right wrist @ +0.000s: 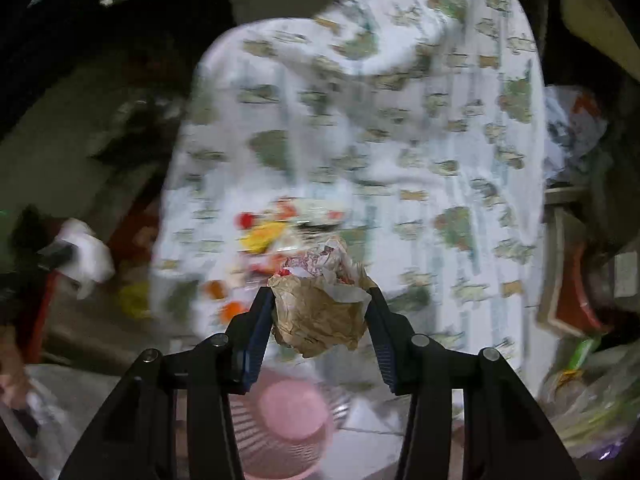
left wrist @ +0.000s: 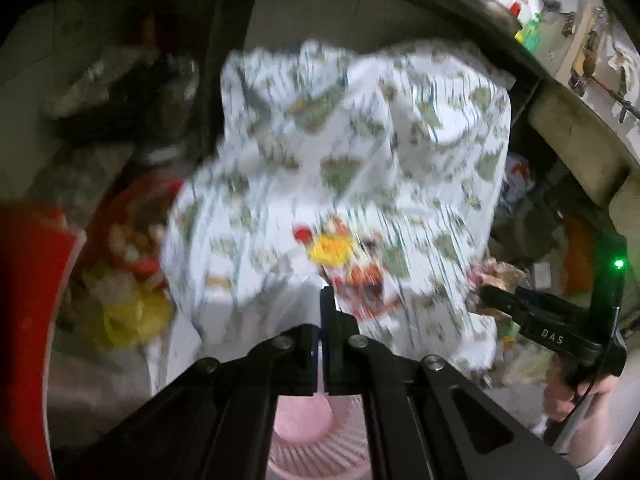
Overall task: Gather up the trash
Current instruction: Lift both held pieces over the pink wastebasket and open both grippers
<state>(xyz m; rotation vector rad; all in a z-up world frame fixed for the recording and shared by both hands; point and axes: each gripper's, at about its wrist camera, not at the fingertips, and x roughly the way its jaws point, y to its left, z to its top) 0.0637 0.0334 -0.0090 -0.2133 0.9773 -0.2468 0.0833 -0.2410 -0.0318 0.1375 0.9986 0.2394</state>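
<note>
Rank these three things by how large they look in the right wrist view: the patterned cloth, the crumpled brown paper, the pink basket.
1. Patterned cloth, by far the largest.
2. Crumpled brown paper and pink basket look alike; the paper is near the camera in the right gripper and arms hide part of the basket, so I cannot rank them.

**Colours and prints in view**

The cloth (right wrist: 360, 128) is white with a green and tan printed motif and pale blue stripes. The crumpled paper (right wrist: 320, 320) is brown, with a red-and-white printed piece on top. The basket (right wrist: 288, 420) is pink (ribbed sides). Wrappers (left wrist: 332, 248) on the cloth show yellow, red and orange. A red tub (left wrist: 28, 300) edges the left wrist view.
</note>
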